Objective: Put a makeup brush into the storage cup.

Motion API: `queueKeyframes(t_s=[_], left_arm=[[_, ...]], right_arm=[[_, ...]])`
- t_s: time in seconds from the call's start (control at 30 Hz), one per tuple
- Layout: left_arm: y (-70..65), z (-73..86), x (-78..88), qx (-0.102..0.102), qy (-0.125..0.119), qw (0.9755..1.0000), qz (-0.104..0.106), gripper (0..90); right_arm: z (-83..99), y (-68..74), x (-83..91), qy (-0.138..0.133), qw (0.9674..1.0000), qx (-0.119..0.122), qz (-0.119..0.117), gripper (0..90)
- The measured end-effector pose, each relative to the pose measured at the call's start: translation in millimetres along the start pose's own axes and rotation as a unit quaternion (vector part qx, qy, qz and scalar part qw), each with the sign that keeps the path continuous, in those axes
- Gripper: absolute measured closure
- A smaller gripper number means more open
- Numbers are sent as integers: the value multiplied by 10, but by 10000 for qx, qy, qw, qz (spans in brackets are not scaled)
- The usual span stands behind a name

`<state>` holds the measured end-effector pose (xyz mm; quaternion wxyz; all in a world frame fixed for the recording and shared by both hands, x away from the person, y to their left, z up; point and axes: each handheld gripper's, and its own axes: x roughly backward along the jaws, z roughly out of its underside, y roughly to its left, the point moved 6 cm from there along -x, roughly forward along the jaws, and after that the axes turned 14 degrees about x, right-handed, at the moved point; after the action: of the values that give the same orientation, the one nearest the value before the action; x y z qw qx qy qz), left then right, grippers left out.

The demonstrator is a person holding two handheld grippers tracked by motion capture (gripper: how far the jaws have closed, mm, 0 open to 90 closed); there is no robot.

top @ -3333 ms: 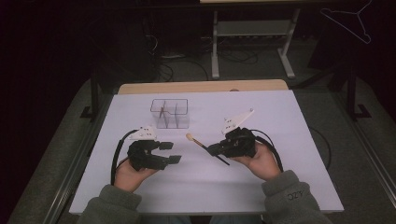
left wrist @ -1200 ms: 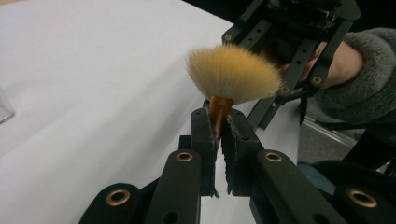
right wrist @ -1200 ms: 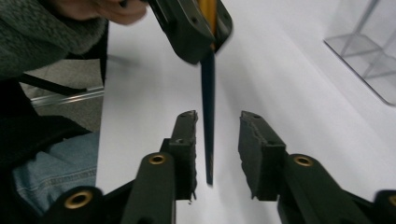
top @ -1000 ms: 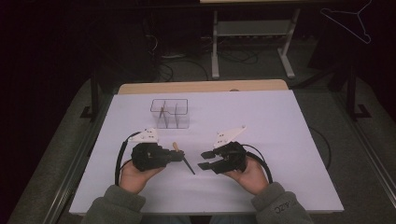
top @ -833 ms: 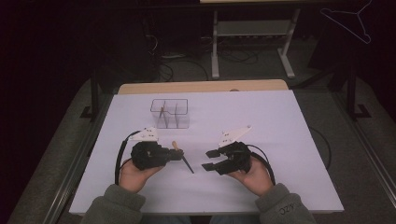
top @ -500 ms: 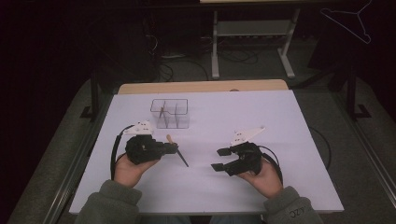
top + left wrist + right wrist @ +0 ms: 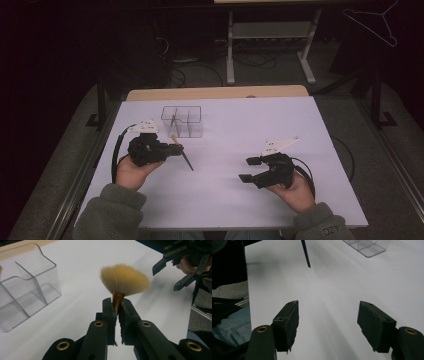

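Note:
A makeup brush (image 7: 124, 278) with a tan fan of bristles, a copper ferrule and a thin dark handle (image 7: 187, 161) is pinched at the ferrule by my left gripper (image 7: 117, 306), which is shut on it. In the high view the left gripper (image 7: 175, 148) holds the brush tilted, just in front of a clear plastic organizer (image 7: 181, 121) with several compartments. My right gripper (image 7: 247, 170) hovers over the right part of the white table (image 7: 260, 125). Its jaws stand wide apart with nothing between them (image 7: 329, 320). The handle tip (image 7: 305, 253) hangs above the table.
The organizer (image 7: 25, 290) stands to the left of the brush in the left gripper view. A wooden strip (image 7: 215, 93) runs along the table's far edge. Beyond it lie a dark floor, cables and a metal stand (image 7: 270, 40).
The brush, earlier at the right gripper, is now in the left one, which has carried it back and left toward the organizer. The right gripper has drawn away to the right.

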<state>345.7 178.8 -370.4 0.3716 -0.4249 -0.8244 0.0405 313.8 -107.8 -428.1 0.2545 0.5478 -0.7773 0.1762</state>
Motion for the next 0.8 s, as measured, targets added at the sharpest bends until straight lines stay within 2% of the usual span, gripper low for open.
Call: queueKeyframes(t_s=[0.23, 0.33, 0.73, 0.8], left_arm=[[47, -135, 102, 35, 5, 9999, -137, 836], [67, -191, 147, -33, 40, 9998, -211, 836], [260, -387, 360, 244, -65, 9989, -383, 835], [291, -411, 389, 226, -52, 9987, -448, 835]], right_arm=[[67, -55, 89, -17, 9998, -66, 165, 304], [100, -64, 117, 13, 9997, -102, 228, 299], [215, -78, 147, 146, 9995, -154, 246, 288], [213, -82, 156, 112, 9995, -155, 254, 287]])
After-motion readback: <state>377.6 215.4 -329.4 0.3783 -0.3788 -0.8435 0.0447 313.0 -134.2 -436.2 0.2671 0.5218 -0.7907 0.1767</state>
